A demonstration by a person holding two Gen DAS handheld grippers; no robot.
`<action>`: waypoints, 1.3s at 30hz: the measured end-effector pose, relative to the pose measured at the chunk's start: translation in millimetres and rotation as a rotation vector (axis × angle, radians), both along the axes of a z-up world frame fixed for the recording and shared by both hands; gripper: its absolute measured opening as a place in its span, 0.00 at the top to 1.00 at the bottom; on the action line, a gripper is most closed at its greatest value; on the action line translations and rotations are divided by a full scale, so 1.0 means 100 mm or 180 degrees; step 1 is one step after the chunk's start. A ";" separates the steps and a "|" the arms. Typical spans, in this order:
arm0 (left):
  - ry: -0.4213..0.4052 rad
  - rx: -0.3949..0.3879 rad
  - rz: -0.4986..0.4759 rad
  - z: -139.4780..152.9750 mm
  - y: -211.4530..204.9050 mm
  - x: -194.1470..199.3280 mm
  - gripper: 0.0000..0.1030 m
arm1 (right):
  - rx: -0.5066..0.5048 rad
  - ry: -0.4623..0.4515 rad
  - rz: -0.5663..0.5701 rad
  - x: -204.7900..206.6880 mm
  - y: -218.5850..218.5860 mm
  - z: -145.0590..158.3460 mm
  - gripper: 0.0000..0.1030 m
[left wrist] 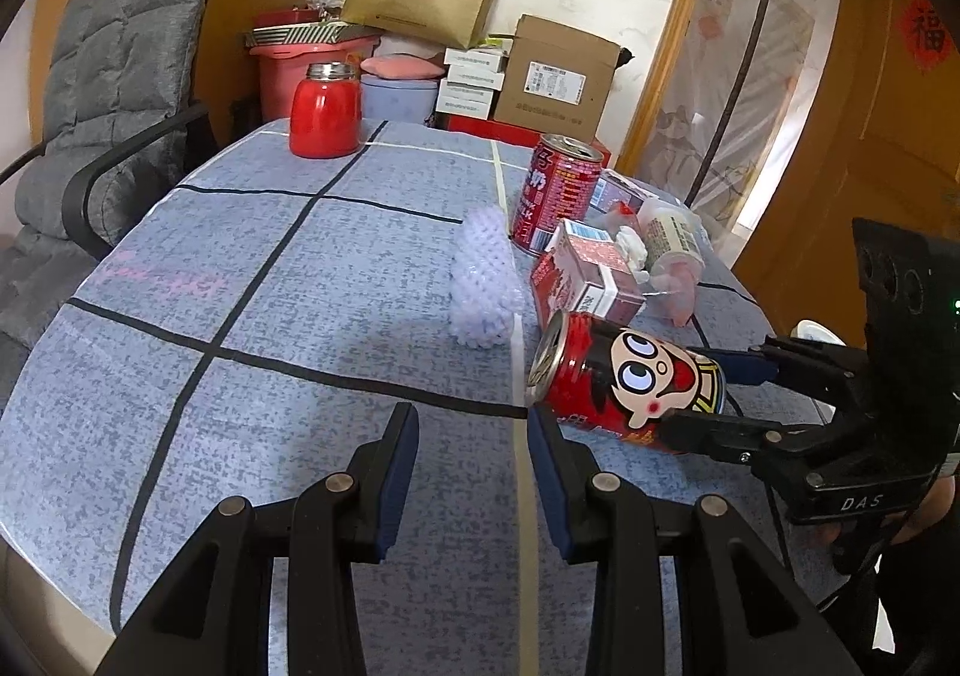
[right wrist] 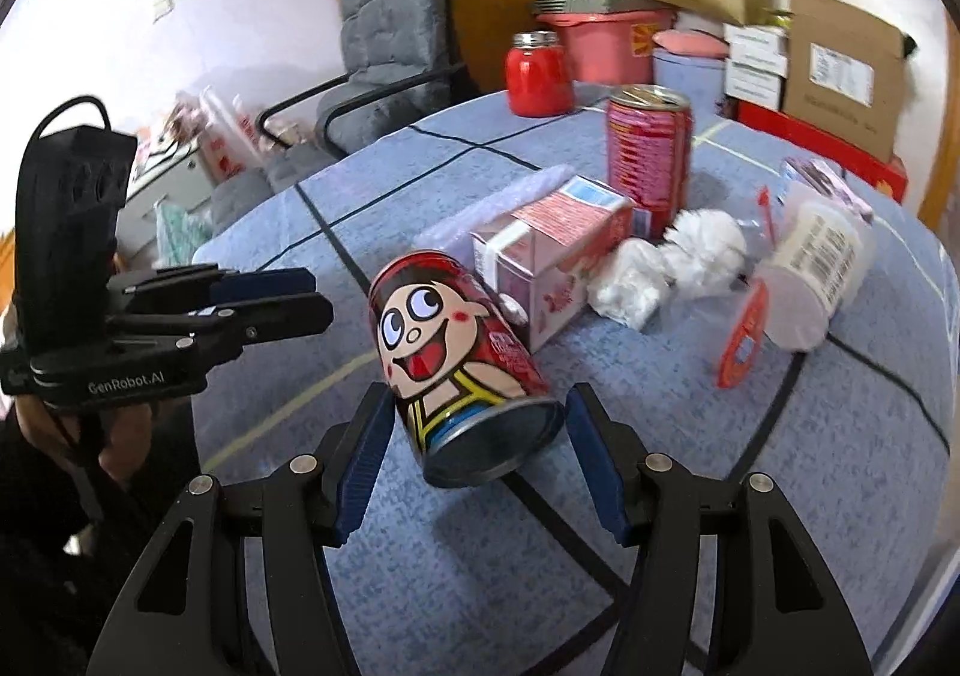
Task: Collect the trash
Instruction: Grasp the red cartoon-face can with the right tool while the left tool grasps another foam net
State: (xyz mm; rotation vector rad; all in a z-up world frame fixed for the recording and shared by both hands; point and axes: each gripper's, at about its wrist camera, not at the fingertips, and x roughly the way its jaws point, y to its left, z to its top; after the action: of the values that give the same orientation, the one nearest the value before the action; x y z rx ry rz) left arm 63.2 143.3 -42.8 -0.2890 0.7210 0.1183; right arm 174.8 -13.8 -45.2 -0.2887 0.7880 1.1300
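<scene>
Both sets of fingers stand open. Right fingers (right wrist: 474,460) straddle the base of the fallen can (right wrist: 462,352) with gaps on either side, gripping nothing yet. Left fingers (left wrist: 474,484) hang half open and empty over the worktop (left wrist: 252,268), just beside the can's mouth. This can lies on its side against the carton (right wrist: 552,256), near the other can (right wrist: 648,159), tissue (right wrist: 630,286) and cup (right wrist: 816,268). Being round, it may roll or squirt forward if the pads close off-centre, knocking the carton.

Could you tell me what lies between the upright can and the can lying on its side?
A pink carton lies between the upright can and the lying can, clearest in the right wrist view.
</scene>
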 end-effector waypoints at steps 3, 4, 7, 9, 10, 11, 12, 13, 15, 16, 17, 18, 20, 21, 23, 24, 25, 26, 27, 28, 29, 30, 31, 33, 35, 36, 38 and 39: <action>0.0001 -0.0004 0.0011 -0.01 0.03 -0.02 0.64 | -0.0046 -0.0009 0.0126 0.02 0.06 -0.03 0.41; 0.0002 -0.0003 0.0013 -0.01 0.04 -0.02 0.64 | -0.0054 0.0005 0.0144 0.02 0.07 -0.04 0.41; 0.0001 -0.0020 0.0028 -0.01 0.07 -0.02 0.64 | -0.0100 0.0029 0.0131 0.02 0.10 -0.06 0.41; 0.0000 -0.0030 0.0040 -0.01 0.09 -0.01 0.64 | -0.0157 0.0073 0.0098 0.00 0.12 -0.08 0.41; -0.0001 -0.0043 0.0046 -0.01 0.10 -0.01 0.64 | -0.0146 0.0097 0.0086 -0.02 0.10 -0.08 0.43; -0.0002 -0.0052 0.0050 -0.01 0.11 -0.01 0.64 | -0.0114 0.0110 0.0067 -0.04 0.08 -0.08 0.43; -0.0006 -0.0056 0.0056 -0.01 0.12 -0.01 0.64 | -0.0070 0.0139 0.0039 -0.06 0.05 -0.07 0.43; -0.0012 -0.0058 0.0059 -0.01 0.12 0.00 0.64 | -0.0045 0.0151 0.0017 -0.07 0.02 -0.07 0.44; -0.0027 -0.0069 0.0049 0.00 0.13 0.02 0.64 | 0.0002 0.0142 -0.0054 -0.11 -0.04 -0.05 0.44; -0.0036 -0.0072 0.0042 0.01 0.12 0.04 0.64 | 0.0033 0.0144 -0.0098 -0.14 -0.10 -0.04 0.44; -0.0045 -0.0071 0.0035 0.01 0.12 0.06 0.64 | 0.0053 0.0150 -0.0141 -0.15 -0.14 -0.03 0.44; -0.0055 -0.0066 0.0027 0.02 0.12 0.09 0.64 | 0.0063 0.0151 -0.0171 -0.16 -0.16 -0.03 0.44; -0.0057 -0.0064 0.0025 0.02 0.11 0.14 0.64 | 0.0093 0.0146 -0.0300 -0.19 -0.28 -0.02 0.44; -0.0054 -0.0063 0.0025 0.01 0.11 0.17 0.64 | 0.0119 0.0161 -0.0364 -0.19 -0.34 -0.02 0.44; -0.0047 -0.0053 0.0032 0.01 0.10 0.26 0.64 | 0.0161 0.0182 -0.0492 -0.18 -0.47 0.00 0.44; -0.0050 -0.0053 0.0028 0.01 0.09 0.28 0.63 | 0.0187 0.0189 -0.0572 -0.18 -0.54 0.01 0.44; -0.0053 -0.0052 0.0018 0.01 0.09 0.33 0.63 | 0.0203 0.0195 -0.0616 -0.17 -0.59 0.02 0.44; -0.0050 -0.0047 0.0012 0.01 0.08 0.36 0.63 | 0.0226 0.0199 -0.0693 -0.16 -0.67 0.03 0.44; -0.0036 -0.0034 0.0007 0.01 0.07 0.41 0.63 | 0.0236 0.0196 -0.0730 -0.16 -0.71 0.03 0.45; -0.0028 -0.0027 0.0000 0.00 0.05 0.46 0.63 | 0.0258 0.0198 -0.0799 -0.15 -0.78 0.04 0.45; -0.0030 -0.0027 -0.0008 0.00 0.04 0.49 0.63 | 0.0275 0.0201 -0.0841 -0.14 -0.81 0.05 0.45; -0.0026 -0.0026 -0.0010 0.00 0.03 0.54 0.63 | 0.0296 0.0205 -0.0891 -0.14 -0.86 0.06 0.45; -0.0013 -0.0023 -0.0002 -0.01 0.02 0.58 0.62 | 0.0314 0.0204 -0.0929 -0.14 -0.90 0.07 0.45; 0.0010 -0.0026 0.0017 -0.03 0.02 0.66 0.62 | 0.0354 0.0209 -0.0994 -0.14 -0.97 0.07 0.45; 0.0056 0.0001 0.0069 -0.06 0.01 0.74 0.62 | 0.0385 0.0212 -0.1054 -0.15 -1.03 0.08 0.45; 0.0069 0.0002 0.0082 -0.08 0.02 0.77 0.62 | 0.0394 0.0211 -0.1073 -0.16 -1.03 0.08 0.45; 0.0098 -0.0005 0.0110 -0.11 0.02 0.83 0.62 | 0.0417 0.0205 -0.1112 -0.16 -1.07 0.10 0.45; 0.0122 -0.0009 0.0116 -0.13 0.03 0.85 0.62 | 0.0424 0.0197 -0.1131 -0.16 -1.09 0.11 0.45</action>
State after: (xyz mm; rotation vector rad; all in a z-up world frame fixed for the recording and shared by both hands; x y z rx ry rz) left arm 147.9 145.8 -55.5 -0.3033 0.7543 0.1577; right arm 158.8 -122.6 -34.3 0.0002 0.7788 0.8535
